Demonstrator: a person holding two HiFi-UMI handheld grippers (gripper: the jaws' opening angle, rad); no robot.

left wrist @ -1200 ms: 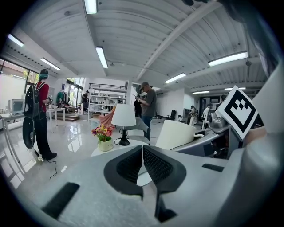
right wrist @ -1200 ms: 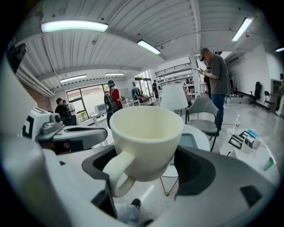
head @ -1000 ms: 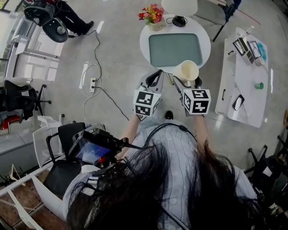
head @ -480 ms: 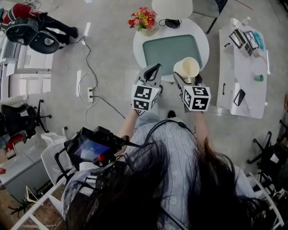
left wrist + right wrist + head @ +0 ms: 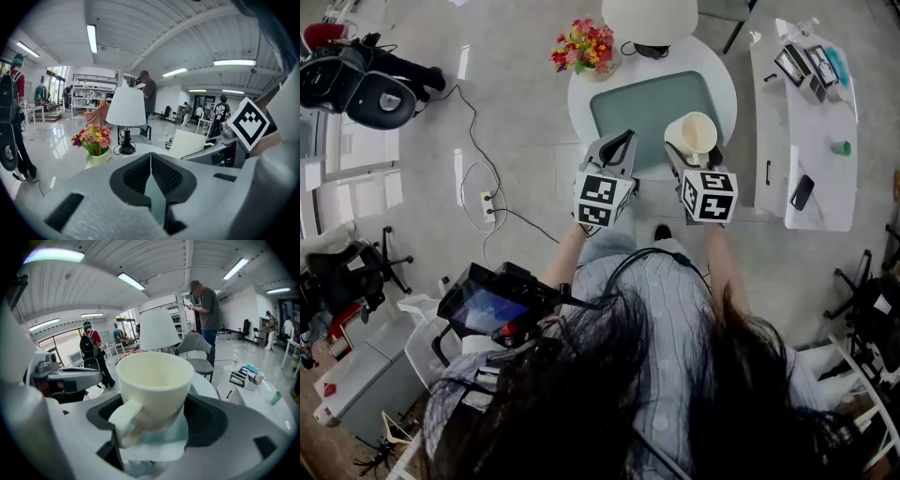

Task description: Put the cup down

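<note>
Right hand-held gripper clamping cream cup, over tray

Left gripper closed, right gripper clamped

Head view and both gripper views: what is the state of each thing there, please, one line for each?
cup: held, upright, empty, not yet set down.
right gripper: jaws shut on the cup.
left gripper: jaws shut, nothing between them.
tray: flat on the round table, nothing on it.
vase of flowers: upright.
lamp: upright; lit or not, cannot tell.
</note>
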